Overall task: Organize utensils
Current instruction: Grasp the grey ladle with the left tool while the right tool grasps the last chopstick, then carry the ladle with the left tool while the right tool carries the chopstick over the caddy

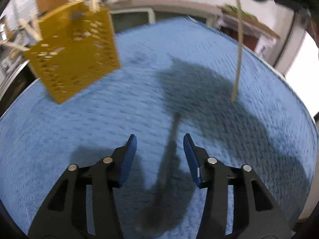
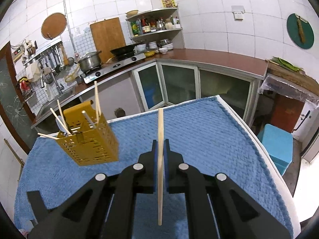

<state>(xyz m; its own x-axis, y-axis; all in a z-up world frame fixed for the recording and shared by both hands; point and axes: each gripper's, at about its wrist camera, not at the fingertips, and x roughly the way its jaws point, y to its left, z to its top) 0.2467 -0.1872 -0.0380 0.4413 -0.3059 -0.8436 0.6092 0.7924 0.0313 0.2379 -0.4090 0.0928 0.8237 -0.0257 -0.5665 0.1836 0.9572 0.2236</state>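
Note:
A yellow perforated utensil holder (image 2: pixel 89 137) stands on the blue towel (image 2: pixel 199 131) at the left, with several chopsticks and a spoon sticking out of it. It also shows in the blurred left wrist view (image 1: pixel 73 53). My right gripper (image 2: pixel 160 142) is shut on a single pale chopstick (image 2: pixel 160 159), held upright above the towel, to the right of the holder. The left wrist view shows that chopstick (image 1: pixel 238 45) hanging from the right gripper at top right. My left gripper (image 1: pixel 160 141) is open and empty above the towel (image 1: pixel 79 129).
The towel covers a table with a white edge (image 2: pixel 259 145). Behind it are kitchen counters, a stove (image 2: pixel 117 63) with pots, a sink (image 2: pixel 57 99) and glass cabinet doors. A blue stool (image 2: pixel 277 145) stands on the floor at the right.

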